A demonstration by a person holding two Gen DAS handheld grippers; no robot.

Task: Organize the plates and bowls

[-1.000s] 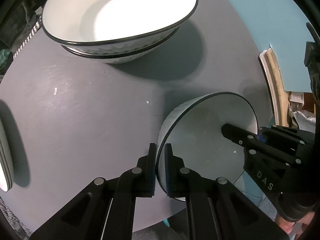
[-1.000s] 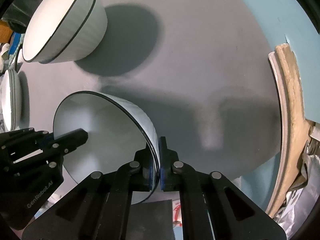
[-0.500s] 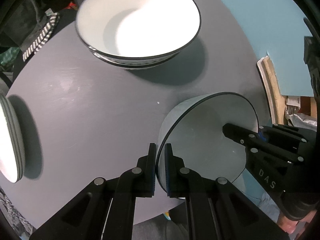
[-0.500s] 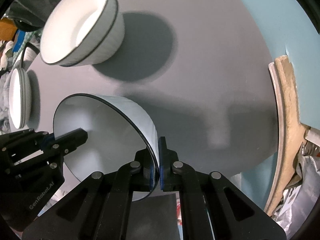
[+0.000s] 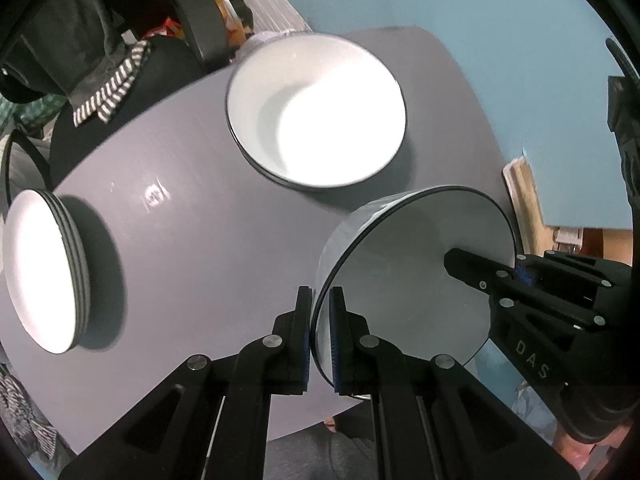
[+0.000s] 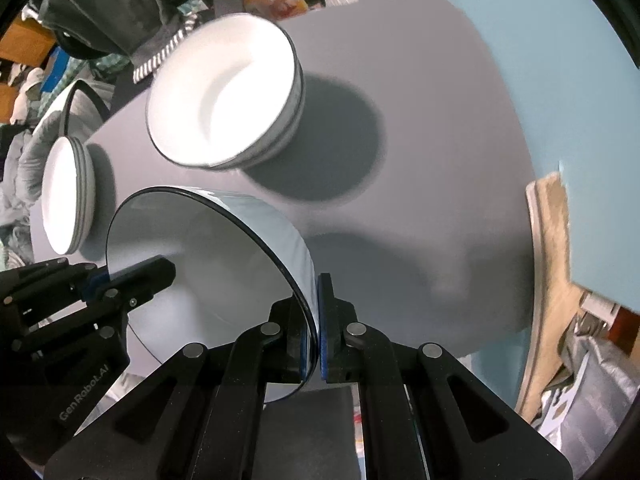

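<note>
Both grippers, left and right, have their fingers clamped on opposite rims of one white bowl, held clear above the grey surface near the stacked bowls. Risk: uneven hand motion could twist the rim free. Legible: "DAS", "GenRobot.AI".

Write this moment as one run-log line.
left gripper: shut on held bowl | right gripper: shut on same rim | stacked bowls, plates: on table
</note>
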